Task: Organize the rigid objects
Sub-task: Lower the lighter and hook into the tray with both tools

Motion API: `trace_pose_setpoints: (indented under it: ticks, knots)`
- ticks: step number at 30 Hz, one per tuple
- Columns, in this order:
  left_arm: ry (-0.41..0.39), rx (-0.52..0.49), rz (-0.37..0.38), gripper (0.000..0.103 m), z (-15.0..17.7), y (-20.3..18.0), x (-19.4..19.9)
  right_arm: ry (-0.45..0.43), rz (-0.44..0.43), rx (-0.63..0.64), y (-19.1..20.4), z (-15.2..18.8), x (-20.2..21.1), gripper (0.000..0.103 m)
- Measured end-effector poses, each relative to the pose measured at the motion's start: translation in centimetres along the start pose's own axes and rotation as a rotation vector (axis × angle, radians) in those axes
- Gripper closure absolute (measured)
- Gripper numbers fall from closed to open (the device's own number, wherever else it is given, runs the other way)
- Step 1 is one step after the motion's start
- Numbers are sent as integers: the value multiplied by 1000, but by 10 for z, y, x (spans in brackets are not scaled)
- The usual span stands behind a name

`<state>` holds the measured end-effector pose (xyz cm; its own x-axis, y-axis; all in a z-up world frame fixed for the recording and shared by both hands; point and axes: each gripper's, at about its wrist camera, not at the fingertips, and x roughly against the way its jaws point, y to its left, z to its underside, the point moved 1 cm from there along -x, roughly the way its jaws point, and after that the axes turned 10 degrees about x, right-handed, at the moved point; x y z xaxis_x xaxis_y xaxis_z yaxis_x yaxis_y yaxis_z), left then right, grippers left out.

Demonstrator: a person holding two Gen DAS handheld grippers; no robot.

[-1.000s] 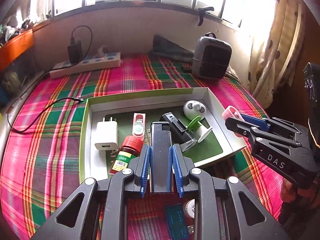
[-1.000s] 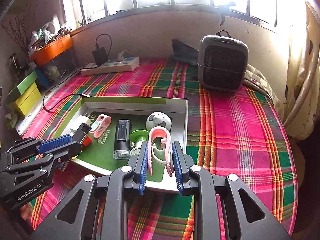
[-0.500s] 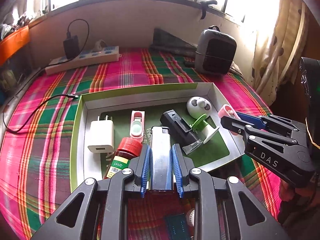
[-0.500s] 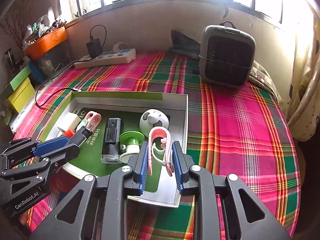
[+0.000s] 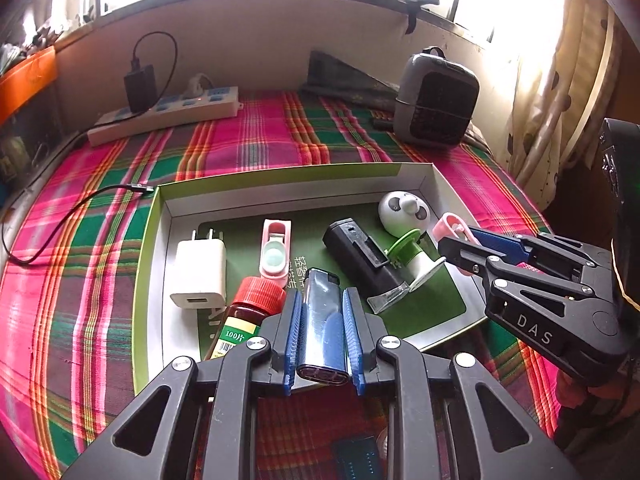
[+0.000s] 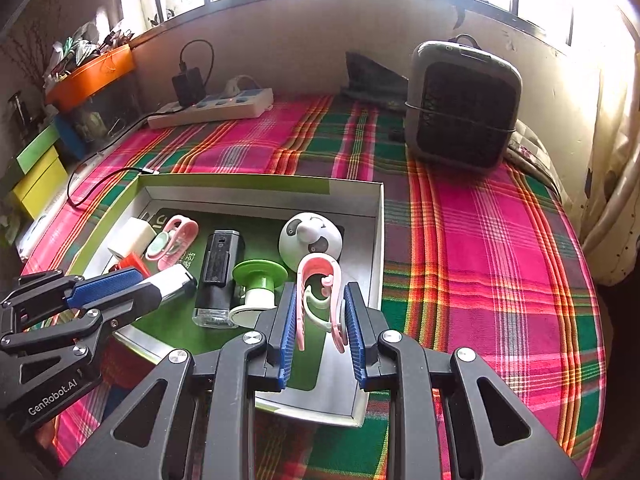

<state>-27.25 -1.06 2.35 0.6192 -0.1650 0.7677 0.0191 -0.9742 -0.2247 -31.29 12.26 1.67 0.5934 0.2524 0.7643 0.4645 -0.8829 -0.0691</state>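
Left wrist view: my left gripper (image 5: 320, 332) is clenched on a silver lighter (image 5: 322, 320), blue pads pressed to both of its long sides. The lighter's long axis runs straight along my fingers, black cap end pointing away from me toward the window, base end toward the camera. It is held over the near edge of the shallow box (image 5: 280, 178), just beside a red-capped bottle (image 5: 244, 312) whose yellow-green label reads "100" followed by a character I cannot make out. Inside the box lie a white charger plug (image 5: 198, 270), a pink clip (image 5: 274, 254), a black rectangular device (image 5: 362, 258), a green-and-white spool (image 5: 412, 254) and a panda-faced round object (image 5: 404, 208). White Chinese characters are printed on the box's green floor; I cannot read them. The right gripper's body carries the letters "DAS".

Right wrist view: my right gripper (image 6: 322, 328) grasps a pink clip-like piece (image 6: 320, 292) between its pads, the curved end pointing away from me, its long axis along my fingers, held over the right-hand part of the box (image 6: 376, 240). The left gripper (image 6: 132, 288), seen at left, reads "GenRobot.AI". A plaid cloth (image 6: 480, 240) covers the surface.
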Motion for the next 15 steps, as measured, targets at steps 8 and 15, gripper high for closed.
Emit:
trace_pose_setpoints:
  ticks: [8, 15]
  knots:
    - [3, 10, 2, 82, 0, 1, -2, 22, -9, 7, 4, 2, -6, 79]
    - [5, 16, 7, 82, 0, 2, -2, 23, -7, 9, 6, 2, -7, 78]
